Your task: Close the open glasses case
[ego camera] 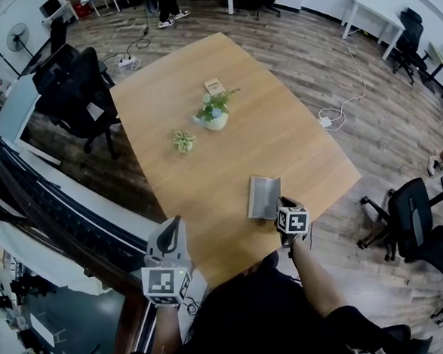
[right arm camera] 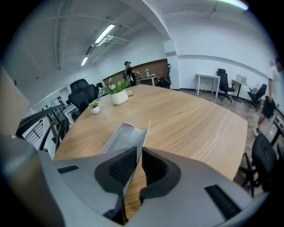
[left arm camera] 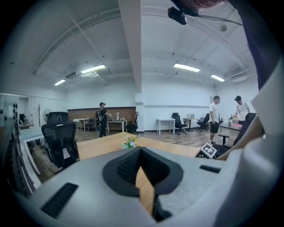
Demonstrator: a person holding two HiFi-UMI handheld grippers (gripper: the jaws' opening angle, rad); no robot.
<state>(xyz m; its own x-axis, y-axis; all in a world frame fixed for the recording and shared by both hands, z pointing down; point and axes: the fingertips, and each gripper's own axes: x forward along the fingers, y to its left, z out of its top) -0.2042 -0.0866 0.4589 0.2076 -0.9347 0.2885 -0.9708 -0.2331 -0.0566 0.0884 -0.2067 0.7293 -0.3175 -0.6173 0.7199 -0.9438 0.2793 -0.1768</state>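
Right hand-held gripper [right arm camera: 136, 151] tight on lid of open glasses case [right arm camera: 119, 137]

table [ego camera: 230, 165]: light wood, matt, fine grain; glasses case [ego camera: 265, 197]: smooth grey shell, soft sheen, possibly metal; right gripper [right arm camera: 139, 151]: matt grey plastic body, black ribbed pads [right arm camera: 120, 165], rubbery look; floor [ego camera: 377, 108]: worn wood planks

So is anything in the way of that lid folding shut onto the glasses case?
Nothing visible. The right gripper pinches the raised lid between its fingers, the case half beneath looks empty, and the potted plants stand far across the table.
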